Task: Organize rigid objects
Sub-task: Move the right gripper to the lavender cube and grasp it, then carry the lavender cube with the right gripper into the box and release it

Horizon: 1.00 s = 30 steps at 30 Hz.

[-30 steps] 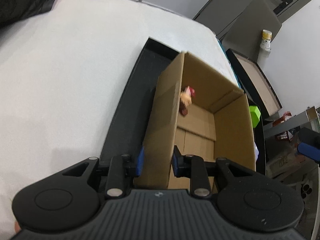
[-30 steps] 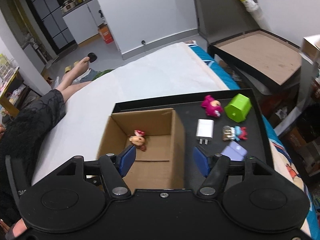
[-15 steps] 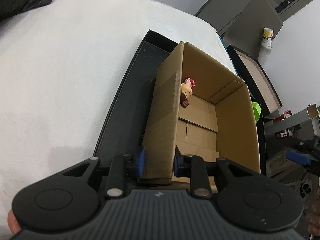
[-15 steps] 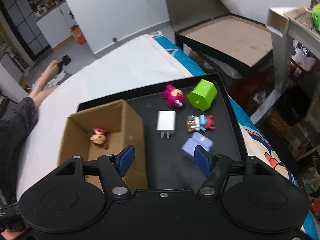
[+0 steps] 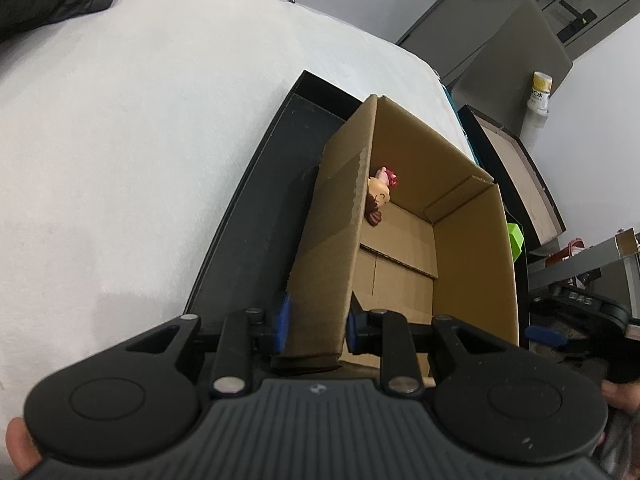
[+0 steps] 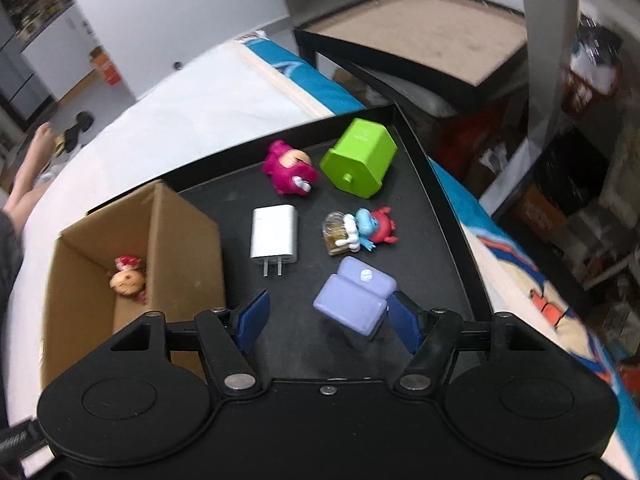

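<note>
An open cardboard box [image 5: 400,236] stands on a black tray [image 5: 260,216]; a small doll [image 5: 378,196] lies inside it. My left gripper [image 5: 316,322] is shut on the box's near left wall. In the right wrist view the box [image 6: 176,248] with the doll [image 6: 127,278] is at the left of the tray [image 6: 448,216]. A white charger [image 6: 275,236], a pink figure [image 6: 289,167], a green container [image 6: 360,158], a blue-and-red figure [image 6: 360,230] and a lilac case [image 6: 354,296] lie on the tray. My right gripper [image 6: 330,318] is open, hovering close around the lilac case.
The tray rests on a white bed [image 5: 120,140]. A black side table [image 6: 420,36] stands beyond the tray. Shelves and clutter [image 6: 580,120] fill the right side. A person's leg [image 6: 28,168] is at the far left.
My right gripper has swung right from over the box to over the loose items, and down toward the lilac case. My left gripper has kept its hold on the box wall.
</note>
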Motion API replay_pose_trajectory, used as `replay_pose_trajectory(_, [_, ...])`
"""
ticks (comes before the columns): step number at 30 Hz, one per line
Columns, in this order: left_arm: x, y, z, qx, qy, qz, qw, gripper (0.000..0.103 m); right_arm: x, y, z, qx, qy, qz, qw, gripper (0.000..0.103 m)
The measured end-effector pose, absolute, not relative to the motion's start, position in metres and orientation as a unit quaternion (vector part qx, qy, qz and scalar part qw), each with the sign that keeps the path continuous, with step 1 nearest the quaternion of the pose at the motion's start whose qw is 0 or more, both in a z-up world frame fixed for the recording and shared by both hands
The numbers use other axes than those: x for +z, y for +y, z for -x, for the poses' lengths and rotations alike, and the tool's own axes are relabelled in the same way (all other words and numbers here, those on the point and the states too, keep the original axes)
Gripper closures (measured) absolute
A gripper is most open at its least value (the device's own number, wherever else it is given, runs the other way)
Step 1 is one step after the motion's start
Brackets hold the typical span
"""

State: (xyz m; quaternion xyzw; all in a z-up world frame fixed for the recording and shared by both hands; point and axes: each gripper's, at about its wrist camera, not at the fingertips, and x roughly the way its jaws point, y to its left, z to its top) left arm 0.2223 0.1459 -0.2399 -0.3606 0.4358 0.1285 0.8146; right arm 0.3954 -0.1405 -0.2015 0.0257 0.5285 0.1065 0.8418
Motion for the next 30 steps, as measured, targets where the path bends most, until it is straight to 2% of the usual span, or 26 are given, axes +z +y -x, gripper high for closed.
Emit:
replay_pose_trajectory(10, [-0.236,0.149,-0.219,0.14,0.427,0.371,0.813,0.078,-0.242,-0.144,-0.413,0.026,0.559,-0.099,0.823,0.038])
replay_pose_trajectory(11, [-0.236,0.149,-0.219,0.14,0.427,0.372,0.812,0.078,-0.246,-0.145,-0.412,0.021,0.563,-0.098,0.821,0.04])
replay_pose_trajectory(12, [-0.236,0.15,-0.22,0.14,0.427,0.373,0.812,0.078,-0.251,-0.144,-0.411,0.02,0.569,-0.095,0.817,0.052])
replay_pose_trajectory(14, [-0.236,0.151,-0.219,0.142,0.426,0.376,0.811,0.078,-0.258,-0.144,-0.407,0.021,0.573,-0.082,0.815,0.056])
replay_pose_trajectory(30, [-0.236,0.15,-0.223,0.144,0.425,0.374,0.812,0.078,-0.222,-0.149,-0.388,0.063,0.566,-0.033,0.821,0.06])
